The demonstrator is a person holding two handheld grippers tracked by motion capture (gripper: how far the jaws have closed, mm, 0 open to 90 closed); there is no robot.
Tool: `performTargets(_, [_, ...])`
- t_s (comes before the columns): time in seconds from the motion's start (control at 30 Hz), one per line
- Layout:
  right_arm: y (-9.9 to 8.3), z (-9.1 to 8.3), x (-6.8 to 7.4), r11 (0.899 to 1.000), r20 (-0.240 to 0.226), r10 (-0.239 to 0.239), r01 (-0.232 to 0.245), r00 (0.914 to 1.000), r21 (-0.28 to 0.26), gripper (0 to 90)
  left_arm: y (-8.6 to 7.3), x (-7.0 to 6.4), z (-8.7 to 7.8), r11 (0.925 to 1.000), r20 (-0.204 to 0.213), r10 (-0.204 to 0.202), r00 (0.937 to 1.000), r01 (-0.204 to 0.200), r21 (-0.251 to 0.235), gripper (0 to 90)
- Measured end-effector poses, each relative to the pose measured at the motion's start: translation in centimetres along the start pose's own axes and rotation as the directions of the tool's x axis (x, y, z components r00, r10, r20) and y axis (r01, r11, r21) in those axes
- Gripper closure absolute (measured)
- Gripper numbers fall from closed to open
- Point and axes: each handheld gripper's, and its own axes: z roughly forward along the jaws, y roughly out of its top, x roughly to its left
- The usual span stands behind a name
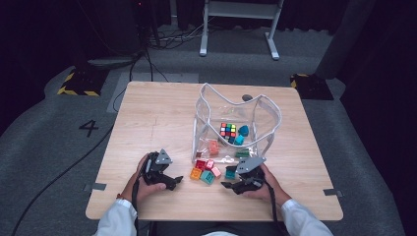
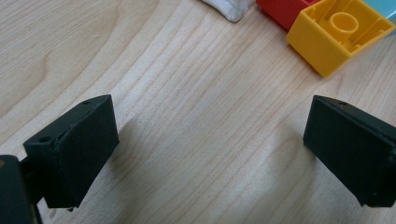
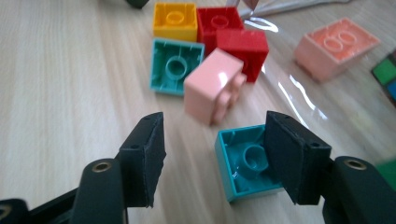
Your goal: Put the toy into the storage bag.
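High view: a clear bag (image 1: 265, 110) was seen standing on the table (image 1: 147, 118), loose bricks clustered before it. The right gripper (image 3: 212, 158) was held wide open, a teal brick (image 3: 243, 163) lying upturned against its right jaw, ungripped. The left gripper (image 2: 210, 149) gaped empty, a yellow brick (image 2: 338, 35) well beyond.

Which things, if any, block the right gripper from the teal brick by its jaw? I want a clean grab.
Nothing visible does. The right gripper is open, and the teal brick lies hollow side up right at one jaw, partly behind it. The pink brick lies just beyond, apart from the teal one.
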Motion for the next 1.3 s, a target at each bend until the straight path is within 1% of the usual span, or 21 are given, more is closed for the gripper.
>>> performTargets(0.03, [-0.3, -0.4, 0.1, 1.0, 0.003, -0.002, 0.002, 1.0, 0.002, 39.0, 0.0, 0.0, 0.0, 1.0, 0.0, -0.001, 1.0, 0.001, 0.0, 3.3])
performTargets(0.07, [-0.6, -0.8, 0.4, 1.0, 0.005, 0.016, -0.016, 0.9999, 0.003, 38.9, 0.0, 0.0, 0.0, 1.0, 0.0, -0.001, 1.0, 0.001, 0.0, 3.3])
performTargets(0.17, [-1.3, -1.3, 0.5, 1.0, 0.021, -0.009, 0.009, 0.9997, -0.008, 38.5, 0.0, 0.0, 0.0, 1.0, -0.001, 0.0, 1.0, 0.0, 0.0, 3.3])
performTargets(0.23, [-1.9, -2.2, 0.9, 1.0, 0.026, 0.015, -0.015, 0.9996, -0.007, 38.4, 0.0, 0.0, 0.0, 1.0, 0.001, 0.002, 1.0, -0.002, 0.001, 3.3])
performTargets(0.27, [-2.5, -3.0, 1.2, 1.0, 0.04, 0.003, -0.003, 0.9992, -0.006, 38.3, 0.0, 0.0, 0.0, 1.0, 0.001, 0.002, 1.0, -0.002, 0.001, 3.3])
performTargets(0.37, [-3.0, -3.7, 1.5, 1.0, 0.047, 0.015, -0.014, 0.9988, -0.022, 37.9, 0.0, 0.0, 0.0, 1.0, 0.001, 0.002, 1.0, -0.002, 0.001, 3.3])
performTargets(0.4, [-3.5, -4.8, 1.8, 0.999, 0.055, 0.022, -0.02, 0.9982, -0.042, 37.1, 0.0, 0.0, 0.0, 1.0, 0.001, 0.002, 1.0, -0.002, 0.002, 3.3])
performTargets(0.43, [-3.5, -4.8, 1.8, 0.999, 0.055, 0.022, -0.02, 0.9982, -0.042, 37.1, 0.0, 0.0, 0.0, 1.0, 0.001, 0.002, 1.0, -0.002, 0.002, 3.3])
performTargets(0.47, [-3.8, -5.5, 1.7, 0.997, 0.06, 0.029, -0.024, 0.9978, -0.072, 36.7, 0.0, 0.0, 0.0, 1.0, 0.001, 0.002, 1.0, -0.002, 0.001, 3.3])
performTargets(0.53, [-4.0, -5.9, 1.6, 0.996, 0.085, 0.041, -0.034, 0.9956, -0.078, 35.8, 0.0, 0.0, 0.0, 1.0, 0.001, 0.002, 1.0, -0.002, 0.001, 3.3])
performTargets(0.63, [-4.2, -5.9, 1.2, 0.997, 0.098, 0.042, -0.035, 0.9942, -0.074, 34.4, 0.0, 0.0, 0.0, 1.0, 0.001, 0.001, 1.0, -0.001, 0.001, 3.3])
performTargets(0.7, [-4.3, -5.4, 0.7, 0.997, 0.098, 0.056, -0.051, 0.9936, -0.053, 33.9, 0.0, 0.0, 0.0, 1.0, 0.001, 0.002, 1.0, -0.002, 0.002, 3.3])
performTargets(0.77, [-4.3, -4.7, 0.6, 0.999, 0.097, 0.031, -0.028, 0.9948, -0.034, 33.6, 0.0, 0.0, 0.0, 1.0, 0.001, 0.0, 1.0, 0.0, 0.0, 3.3])
performTargets(0.9, [-4.4, -4.0, 0.3, 1.0, 0.099, 0.026, -0.025, 0.9948, -0.015, 34.0, 0.0, 0.0, 0.0, 1.0, 0.002, 0.0, 1.0, 0.0, 0.001, 3.3])
performTargets(0.93, [-4.4, -3.8, 0.0, 0.999, 0.086, 0.045, -0.044, 0.9952, -0.014, 36.5, 0.0, -0.1, 0.0, 1.0, 0.002, 0.0, 1.0, 0.0, 0.0, 3.2])
performTargets(1.07, [-4.4, -3.5, -0.1, 0.999, 0.084, 0.045, -0.045, 0.9954, -0.003, 39.7, 0.0, 0.0, 0.0, 1.0, 0.002, 0.0, 1.0, 0.0, 0.0, 3.3])
performTargets(1.1, [-4.4, -3.4, -0.1, 0.999, 0.076, 0.039, -0.038, 0.9963, -0.004, 46.1, 0.0, 0.0, 0.0, 1.0, 0.002, 0.0, 1.0, 0.0, 0.001, 3.2])
performTargets(1.17, [-4.4, -3.4, 0.0, 0.999, 0.076, 0.036, -0.035, 0.9964, -0.004, 48.3, 0.0, 0.0, 0.0, 1.0, 0.002, 0.0, 1.0, 0.0, 0.0, 3.3])
performTargets(1.2, [-4.4, -3.5, 0.0, 0.999, 0.078, 0.033, -0.032, 0.9964, -0.002, 54.4, 0.0, 0.0, 0.0, 1.0, 0.002, 0.0, 1.0, 0.0, 0.0, 3.3])
performTargets(1.23, [-4.4, -3.6, 0.0, 0.999, 0.08, 0.034, -0.035, 0.9962, 0.0, 57.2, 0.0, 0.0, 0.0, 1.0, 0.002, 0.0, 1.0, 0.0, 0.0, 3.3])
performTargets(1.3, [-4.5, -4.1, -0.2, 0.999, 0.078, 0.033, -0.033, 0.9964, -0.007, 58.6, 0.0, 0.0, 0.0, 1.0, 0.001, 0.0, 1.0, 0.0, 0.0, 3.3])
